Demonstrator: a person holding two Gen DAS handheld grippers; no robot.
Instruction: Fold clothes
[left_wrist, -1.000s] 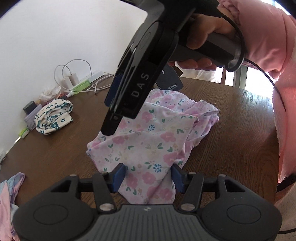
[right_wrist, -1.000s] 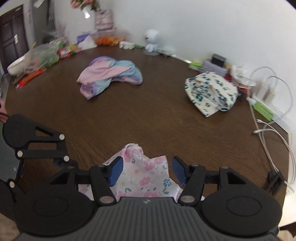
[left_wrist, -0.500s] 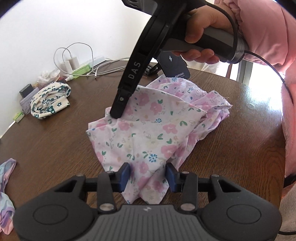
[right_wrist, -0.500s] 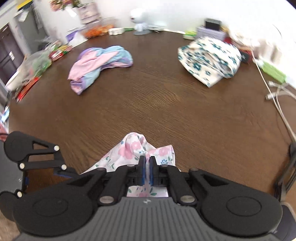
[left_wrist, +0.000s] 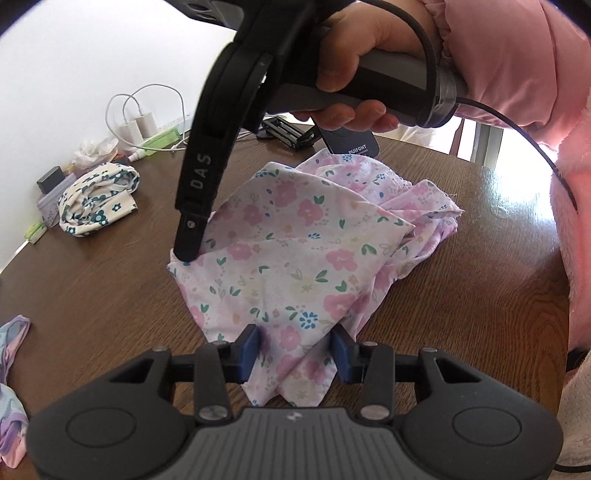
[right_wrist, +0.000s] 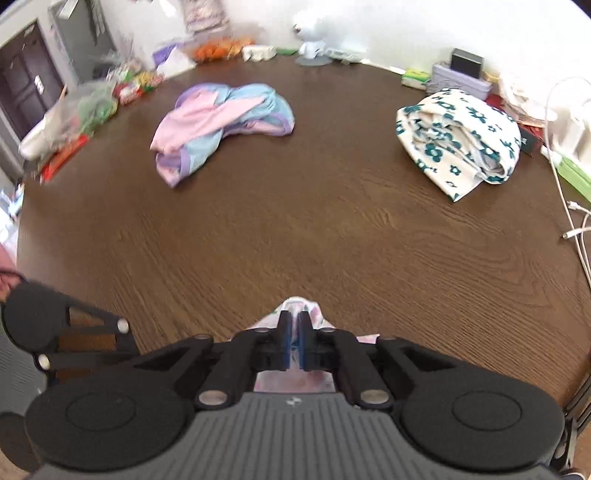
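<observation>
A pink floral garment (left_wrist: 295, 258) lies crumpled on the brown table (left_wrist: 110, 295). In the left wrist view its near edge runs between the blue fingers of my left gripper (left_wrist: 295, 349), whose jaws stand apart around the cloth. My right gripper (right_wrist: 293, 339) is shut on the garment's left corner (right_wrist: 295, 306). From the left wrist view that right gripper (left_wrist: 186, 254) comes down from above, held by a hand (left_wrist: 351, 74) in a pink sleeve, and pinches the corner just above the table.
A white garment with teal flowers (right_wrist: 461, 140) lies at the far right and a pink-and-blue garment (right_wrist: 221, 118) at the far left. Chargers and white cables (left_wrist: 144, 122) line the wall. Boxes and clutter ring the table's far edge. A black device (left_wrist: 288, 133) sits behind the floral garment.
My right gripper has shut on the floral garment's corner and drawn it outward. My left gripper's jaws have narrowed slightly around the near edge.
</observation>
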